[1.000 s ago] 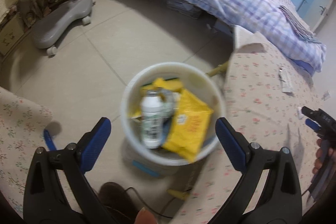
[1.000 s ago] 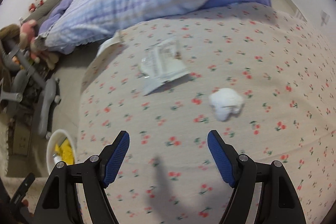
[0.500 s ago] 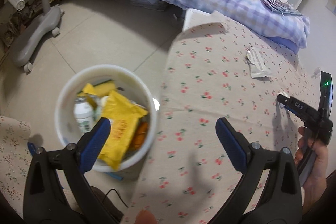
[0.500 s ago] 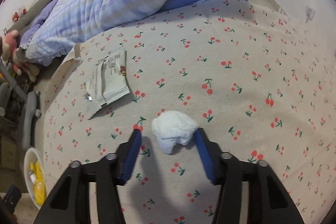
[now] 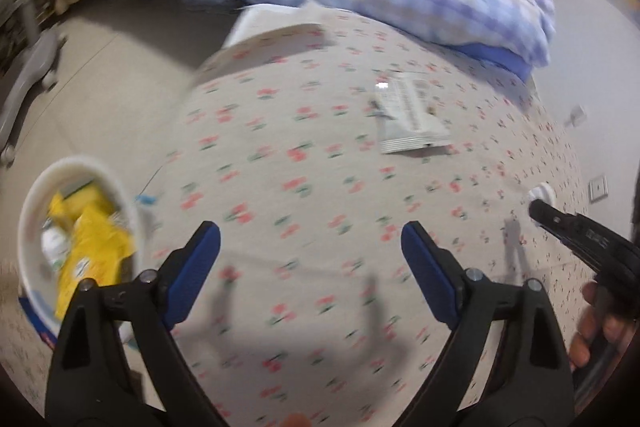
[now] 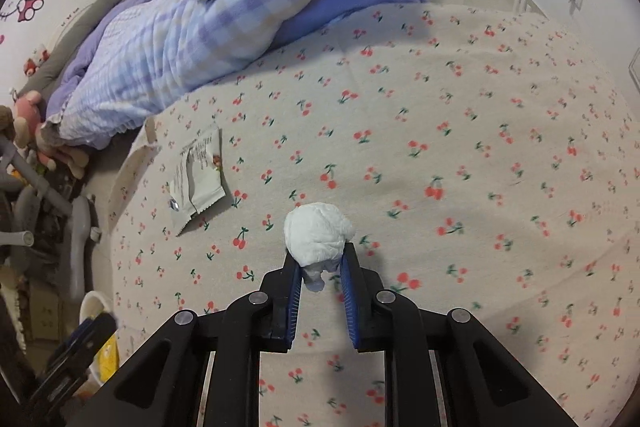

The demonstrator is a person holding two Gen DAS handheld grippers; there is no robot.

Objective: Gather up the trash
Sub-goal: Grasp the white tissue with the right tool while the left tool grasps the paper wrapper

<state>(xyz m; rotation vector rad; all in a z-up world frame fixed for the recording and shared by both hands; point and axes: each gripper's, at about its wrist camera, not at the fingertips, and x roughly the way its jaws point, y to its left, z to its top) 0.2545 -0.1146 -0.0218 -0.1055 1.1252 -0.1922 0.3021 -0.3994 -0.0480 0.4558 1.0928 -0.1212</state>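
tissue wad [image 6: 318,233]: you're pinching it on the cherry-print sheet [image 6: 460,115], ready for lifting.
right gripper [image 6: 320,267]: clamping the wad.
left gripper [image 5: 310,267]: you're holding it spread, empty.
wrapper [image 5: 408,117]: lying near, awaiting pickup.
bin [image 5: 34,195]: waiting beside the bed.

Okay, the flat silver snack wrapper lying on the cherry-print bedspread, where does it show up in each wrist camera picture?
Left wrist: the silver snack wrapper lies upper right of centre, beyond the open left gripper.
Right wrist: it lies left of centre, beside the bed's edge, left of the crumpled tissue.
Shared landmark: the white trash bucket, at each picture's lower left.
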